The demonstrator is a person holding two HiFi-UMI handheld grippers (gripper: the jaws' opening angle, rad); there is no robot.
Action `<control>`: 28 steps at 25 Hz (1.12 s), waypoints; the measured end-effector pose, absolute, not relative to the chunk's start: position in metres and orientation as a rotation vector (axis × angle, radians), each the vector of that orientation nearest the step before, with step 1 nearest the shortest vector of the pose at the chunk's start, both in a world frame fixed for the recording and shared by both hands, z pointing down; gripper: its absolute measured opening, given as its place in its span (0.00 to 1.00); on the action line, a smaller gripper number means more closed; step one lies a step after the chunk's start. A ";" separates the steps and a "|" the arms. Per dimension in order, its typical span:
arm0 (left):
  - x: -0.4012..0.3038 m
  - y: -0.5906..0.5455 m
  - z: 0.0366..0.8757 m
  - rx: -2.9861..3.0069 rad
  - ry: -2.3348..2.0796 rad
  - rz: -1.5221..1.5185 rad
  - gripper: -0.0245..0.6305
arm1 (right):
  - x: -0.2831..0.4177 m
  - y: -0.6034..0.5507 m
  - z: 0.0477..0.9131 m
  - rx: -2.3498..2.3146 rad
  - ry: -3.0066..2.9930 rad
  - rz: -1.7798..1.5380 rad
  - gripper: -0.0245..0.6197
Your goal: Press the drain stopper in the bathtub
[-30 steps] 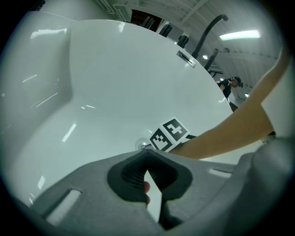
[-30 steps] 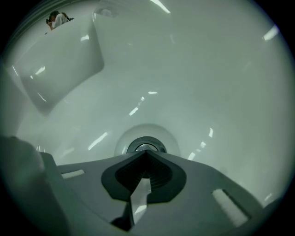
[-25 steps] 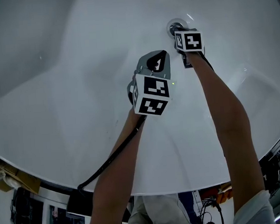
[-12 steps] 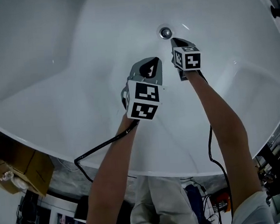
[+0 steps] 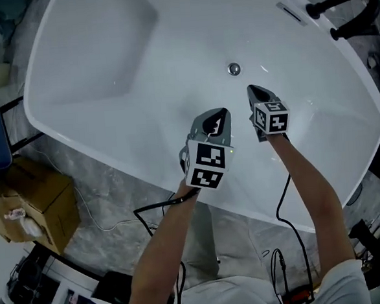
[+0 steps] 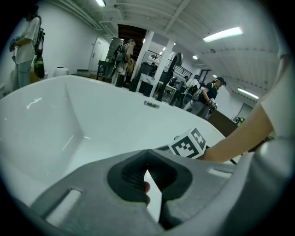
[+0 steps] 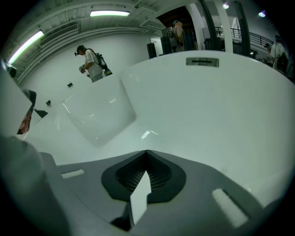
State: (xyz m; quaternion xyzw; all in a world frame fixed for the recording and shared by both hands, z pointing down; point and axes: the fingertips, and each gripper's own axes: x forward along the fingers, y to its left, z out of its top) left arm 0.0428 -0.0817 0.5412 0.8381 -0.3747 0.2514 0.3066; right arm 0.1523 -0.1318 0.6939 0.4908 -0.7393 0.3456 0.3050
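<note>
- One white bathtub (image 5: 96, 115) fills most of the head view, with grey floor around it.
- One drain stopper (image 5: 234, 68), round and metallic, sits on the tub floor. It lies just beyond the tips of the grippers, and nothing touches it.
- Two hand-held grippers hang over the tub, side by side but apart, each carrying one marker cube.
- The left hand-held gripper (image 5: 222, 113) has its jaws brought together at the tips, with only a thin wedge of gap behind them and nothing between them. Its own view (image 6: 147, 154) shows the same.
- The right hand-held gripper (image 5: 252, 89) is the nearer of the two to the stopper. Its jaws also meet at the tips (image 7: 146, 154) and grip nothing.
- One overflow plate (image 5: 290, 12) is set in the far tub wall.
- One black faucet (image 5: 342, 4) stands on the rim at the upper right.
- One cardboard box (image 5: 28, 205) rests on the floor to the left of the tub.
- Two black cables trail from the grippers towards the person.
</note>
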 end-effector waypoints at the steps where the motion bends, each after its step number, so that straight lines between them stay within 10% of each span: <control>1: 0.042 -0.075 0.521 2.223 -0.997 0.653 0.04 | 0.152 -0.123 0.677 1.298 -1.969 0.915 0.04; 28: 0.036 0.120 0.122 2.451 -1.162 0.321 0.04 | 0.135 0.067 0.244 1.168 -2.317 0.636 0.03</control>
